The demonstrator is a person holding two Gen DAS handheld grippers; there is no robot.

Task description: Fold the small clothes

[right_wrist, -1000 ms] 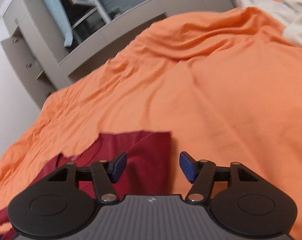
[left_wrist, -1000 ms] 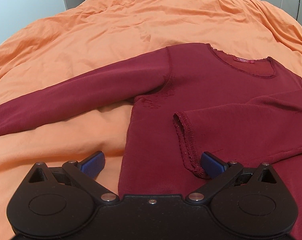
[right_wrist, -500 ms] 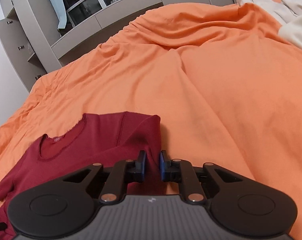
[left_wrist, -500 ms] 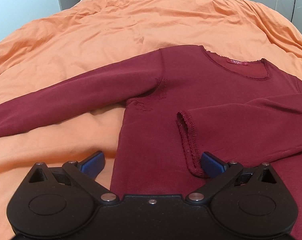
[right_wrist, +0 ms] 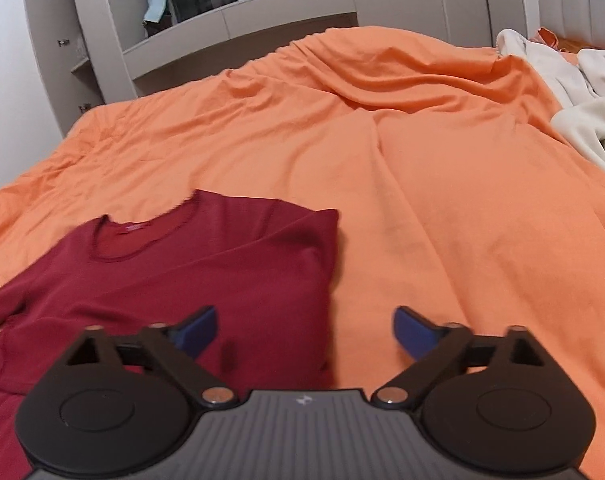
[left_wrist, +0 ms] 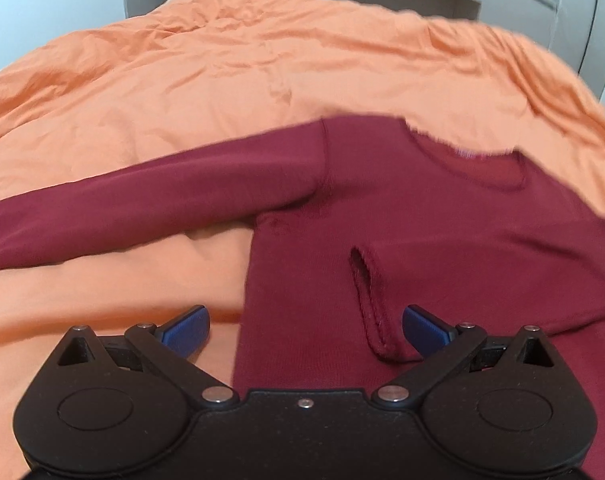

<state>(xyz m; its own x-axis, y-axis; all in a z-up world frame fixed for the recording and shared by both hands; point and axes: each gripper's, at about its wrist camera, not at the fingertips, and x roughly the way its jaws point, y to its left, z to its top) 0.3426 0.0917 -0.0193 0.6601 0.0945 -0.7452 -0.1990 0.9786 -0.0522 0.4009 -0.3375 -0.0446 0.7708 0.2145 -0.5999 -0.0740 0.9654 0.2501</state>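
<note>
A dark red long-sleeved top (left_wrist: 442,220) lies flat on the orange bed cover (left_wrist: 222,80). One sleeve (left_wrist: 142,204) stretches out to the left. The other sleeve is folded across the body, its cuff (left_wrist: 368,304) just ahead of my left gripper (left_wrist: 304,326), which is open and empty over the top's left side edge. In the right wrist view the top (right_wrist: 206,272) lies at lower left with its right side folded in. My right gripper (right_wrist: 304,330) is open and empty above the top's folded right edge.
Grey cabinets and shelves (right_wrist: 242,20) stand beyond the bed. A heap of cream cloth (right_wrist: 574,92) lies at the bed's far right. Bare orange cover (right_wrist: 482,200) spreads right of the top.
My right gripper closed half a second ago and has now opened wide and pulled back from the top's shoulder. My left gripper stayed open and shifted slightly.
</note>
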